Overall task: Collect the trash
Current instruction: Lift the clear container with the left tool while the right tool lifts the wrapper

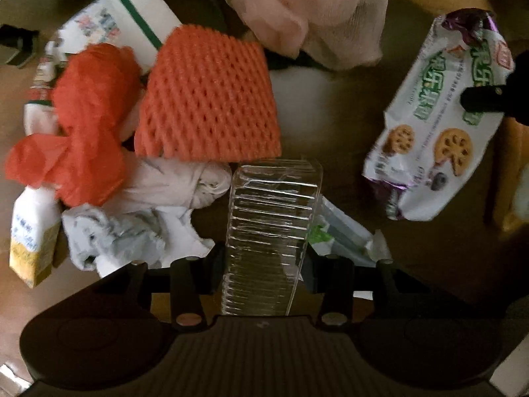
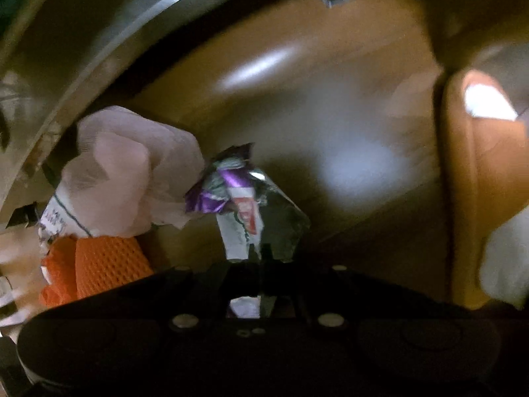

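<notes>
Your left gripper (image 1: pixel 264 258) clamps the clear ribbed plastic tray (image 1: pixel 269 235) at six o'clock of the orange foam net (image 1: pixel 208 99), while your right gripper (image 2: pixel 261 258) pinches the white-and-purple biscuit wrapper (image 2: pixel 238 211), both ready for binning.

Left gripper (image 1: pixel 264 258): tray (image 1: pixel 271 231) between its fingers. Ahead, net sleeve (image 1: pixel 208 99); left of that, bag (image 1: pixel 86 122). Tissues (image 1: pixel 139 228) lie left, carton (image 1: pixel 33 235) far left. Biscuit pack (image 1: pixel 436 132) right, in right gripper (image 1: pixel 476 99). Cloth (image 1: pixel 310 16) farthest ahead.
</notes>
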The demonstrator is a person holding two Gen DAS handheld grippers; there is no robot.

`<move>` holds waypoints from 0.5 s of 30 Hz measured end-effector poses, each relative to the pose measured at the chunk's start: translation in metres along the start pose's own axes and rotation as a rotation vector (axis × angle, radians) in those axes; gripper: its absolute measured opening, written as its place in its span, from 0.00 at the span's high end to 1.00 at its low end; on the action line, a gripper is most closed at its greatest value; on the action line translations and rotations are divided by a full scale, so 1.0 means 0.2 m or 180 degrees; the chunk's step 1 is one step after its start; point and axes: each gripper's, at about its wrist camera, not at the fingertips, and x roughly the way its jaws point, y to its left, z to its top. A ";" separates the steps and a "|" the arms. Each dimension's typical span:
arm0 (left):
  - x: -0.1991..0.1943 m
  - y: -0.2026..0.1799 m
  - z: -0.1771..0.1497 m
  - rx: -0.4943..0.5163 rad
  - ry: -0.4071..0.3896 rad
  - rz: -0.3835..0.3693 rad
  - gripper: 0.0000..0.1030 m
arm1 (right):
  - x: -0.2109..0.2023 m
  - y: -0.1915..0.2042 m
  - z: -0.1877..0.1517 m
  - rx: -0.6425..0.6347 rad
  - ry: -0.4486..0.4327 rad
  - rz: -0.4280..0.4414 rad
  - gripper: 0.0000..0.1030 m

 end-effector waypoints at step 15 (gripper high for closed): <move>-0.72 -0.06 -0.28 -0.0226 -0.0612 0.0119 0.57 | -0.80 0.10 -0.28 -0.0688 -0.0655 0.0117 0.99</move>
